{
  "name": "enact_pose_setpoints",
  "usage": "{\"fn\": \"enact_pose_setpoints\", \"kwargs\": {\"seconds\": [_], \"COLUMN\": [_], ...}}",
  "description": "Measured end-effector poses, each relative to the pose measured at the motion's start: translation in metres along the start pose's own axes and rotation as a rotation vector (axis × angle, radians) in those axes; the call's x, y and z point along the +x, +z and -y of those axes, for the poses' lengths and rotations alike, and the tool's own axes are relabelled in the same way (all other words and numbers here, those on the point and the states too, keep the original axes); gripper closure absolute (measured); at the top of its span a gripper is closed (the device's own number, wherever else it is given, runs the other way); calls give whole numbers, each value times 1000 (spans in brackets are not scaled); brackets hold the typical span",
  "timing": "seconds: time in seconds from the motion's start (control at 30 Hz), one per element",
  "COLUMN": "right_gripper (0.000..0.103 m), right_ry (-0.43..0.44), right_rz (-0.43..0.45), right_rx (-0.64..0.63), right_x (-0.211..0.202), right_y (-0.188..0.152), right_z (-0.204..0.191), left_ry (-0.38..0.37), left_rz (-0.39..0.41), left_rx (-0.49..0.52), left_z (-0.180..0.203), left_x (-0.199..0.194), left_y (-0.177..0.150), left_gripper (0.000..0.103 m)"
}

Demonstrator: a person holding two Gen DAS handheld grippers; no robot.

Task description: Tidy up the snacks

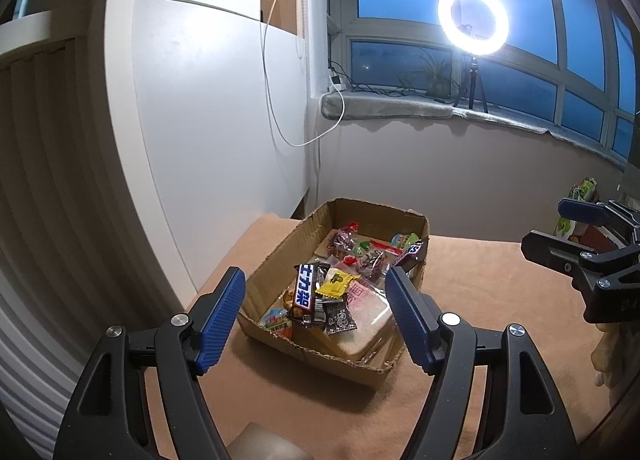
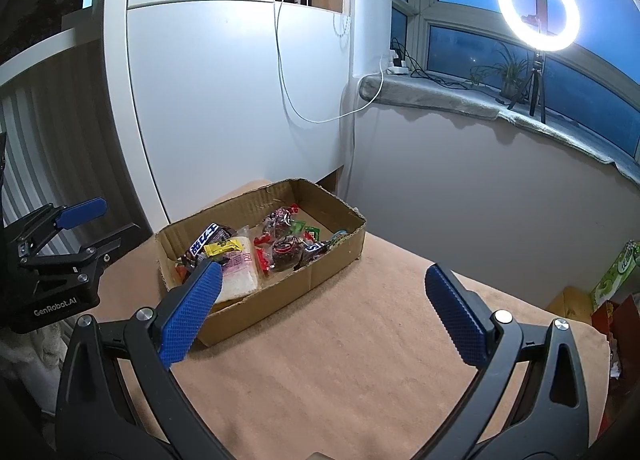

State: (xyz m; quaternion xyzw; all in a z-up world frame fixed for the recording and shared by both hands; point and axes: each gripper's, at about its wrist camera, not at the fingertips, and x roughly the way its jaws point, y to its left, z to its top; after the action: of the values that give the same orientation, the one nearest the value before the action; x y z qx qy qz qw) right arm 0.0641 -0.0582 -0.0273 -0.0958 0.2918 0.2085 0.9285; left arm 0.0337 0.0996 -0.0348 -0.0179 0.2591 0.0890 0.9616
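Observation:
A shallow cardboard box [image 1: 280, 248] [image 2: 340, 256] sits on a tan cloth-covered table and holds several snacks: a dark Snickers bar [image 1: 306, 292] [image 2: 204, 243], a yellow candy [image 1: 336, 284] [image 2: 222, 247], a wrapped white bread pack [image 1: 360, 324] [image 2: 240, 280] and small sweets at the far end. My left gripper [image 1: 316, 284] is open and empty, above the box's near end. My right gripper [image 2: 324, 274] is open and empty, over the table beside the box. The right gripper shows at the right edge of the left wrist view [image 1: 584, 228]; the left gripper shows at the left edge of the right wrist view [image 2: 86, 224].
A white cabinet [image 1: 208, 100] stands behind the table on the left. A windowsill with a ring light [image 1: 472, 20] and cables runs along the back. Green snack bags [image 2: 616, 268] lie off the table's right side. The table cloth [image 2: 340, 360] stretches in front of the box.

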Motion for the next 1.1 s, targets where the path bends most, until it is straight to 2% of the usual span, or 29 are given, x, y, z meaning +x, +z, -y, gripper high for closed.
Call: {"fn": "enact_pose_setpoints", "kwargs": {"seconds": [1.1], "right_gripper": [0], "right_ry": [-11], "right_rz": [4], "right_rx": [26], "right_x": [-4], "right_y": [-5], "right_z": [1], "left_ry": [2], "left_rz": [15], "left_rx": [-2], "left_z": [0], "left_x": [-7], "left_y": [-3], "left_gripper": [31]}}
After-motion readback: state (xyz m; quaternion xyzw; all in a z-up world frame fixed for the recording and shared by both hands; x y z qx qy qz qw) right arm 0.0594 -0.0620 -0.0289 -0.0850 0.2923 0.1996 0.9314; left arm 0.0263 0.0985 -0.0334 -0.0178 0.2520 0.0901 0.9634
